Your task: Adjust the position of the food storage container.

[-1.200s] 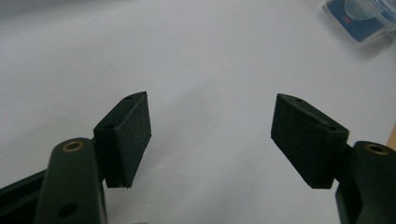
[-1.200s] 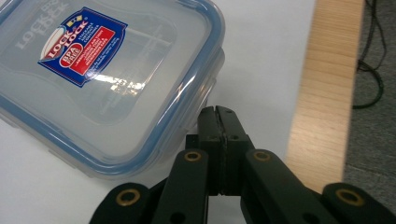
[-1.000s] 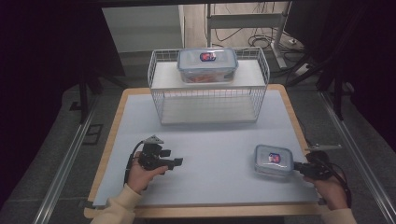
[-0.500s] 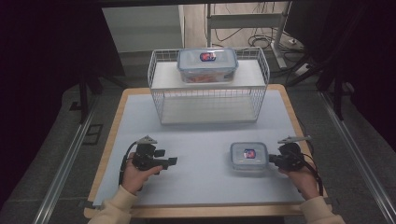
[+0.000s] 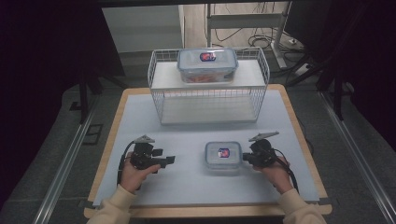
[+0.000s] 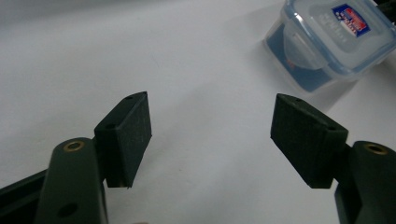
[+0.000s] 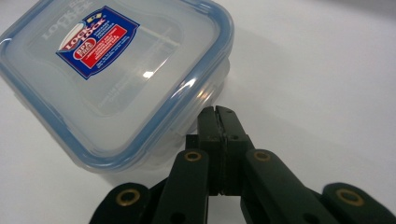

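A small clear container with a blue-rimmed lid (image 5: 223,155) (image 7: 116,79) sits on the white mat at front centre-right. My right gripper (image 5: 245,158) (image 7: 218,112) is shut, its closed tips against the container's right side wall; nothing shows between the jaws. Farther left, my left gripper (image 5: 170,160) (image 6: 210,116) is held low over the mat, open and empty, pointing toward the container (image 6: 336,42), which lies some way ahead of it.
A white wire basket rack (image 5: 161,100) stands at the back of the table, with a larger clear lidded container (image 5: 207,64) on its top shelf. The white mat (image 5: 196,191) covers the wooden tabletop. Dark floor and rails flank both sides.
The small container and my shut right gripper have slid leftward across the mat toward the centre. The left gripper has stayed nearly still, open.
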Available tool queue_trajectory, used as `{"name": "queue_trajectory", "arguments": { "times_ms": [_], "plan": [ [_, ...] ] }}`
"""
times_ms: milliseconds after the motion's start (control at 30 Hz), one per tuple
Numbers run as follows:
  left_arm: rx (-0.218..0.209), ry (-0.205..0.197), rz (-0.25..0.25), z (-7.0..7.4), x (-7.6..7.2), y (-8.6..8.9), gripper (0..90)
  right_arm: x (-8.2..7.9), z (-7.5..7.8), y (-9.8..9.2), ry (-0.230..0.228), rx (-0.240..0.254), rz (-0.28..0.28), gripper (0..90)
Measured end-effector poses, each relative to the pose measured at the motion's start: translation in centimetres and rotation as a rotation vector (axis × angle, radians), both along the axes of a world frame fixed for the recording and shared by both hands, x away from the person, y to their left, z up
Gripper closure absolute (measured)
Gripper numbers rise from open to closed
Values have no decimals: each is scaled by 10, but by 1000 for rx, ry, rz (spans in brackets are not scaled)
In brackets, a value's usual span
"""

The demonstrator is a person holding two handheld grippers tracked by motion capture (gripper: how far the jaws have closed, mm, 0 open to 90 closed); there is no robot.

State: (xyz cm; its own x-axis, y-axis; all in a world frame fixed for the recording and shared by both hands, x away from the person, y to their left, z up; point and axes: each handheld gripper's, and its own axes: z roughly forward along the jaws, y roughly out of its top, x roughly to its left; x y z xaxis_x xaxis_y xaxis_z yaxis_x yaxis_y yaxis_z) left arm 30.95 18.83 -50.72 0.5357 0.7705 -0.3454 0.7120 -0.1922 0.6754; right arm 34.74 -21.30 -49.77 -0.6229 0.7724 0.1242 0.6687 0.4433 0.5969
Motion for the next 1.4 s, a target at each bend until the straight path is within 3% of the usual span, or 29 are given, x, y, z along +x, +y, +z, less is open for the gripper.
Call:
{"name": "queue_trajectory", "arguments": {
  "times_ms": [233,467,833,1000,1167,1267,1367,1400],
  "plan": [
    [0,-7,16,-1,0,0,287,3,-6,31,-3,-18,63,898],
    [0,-6,16,-1,1,0,286,5,-8,41,-8,-6,85,897],
    [-2,-6,17,-1,0,0,285,-7,7,5,-67,80,32,894],
    [2,-7,14,0,0,-2,283,-10,8,-11,-67,124,13,884],
    [-4,-2,17,0,1,-2,285,-8,10,-15,-64,161,12,872],
    [-6,-4,24,0,0,-2,271,-9,9,-14,-51,176,31,797],
    [-14,0,29,2,0,-3,252,-8,10,-12,-33,219,49,512],
    [-18,3,32,2,0,-4,242,-7,10,-11,-30,238,51,459]
  ]
}}
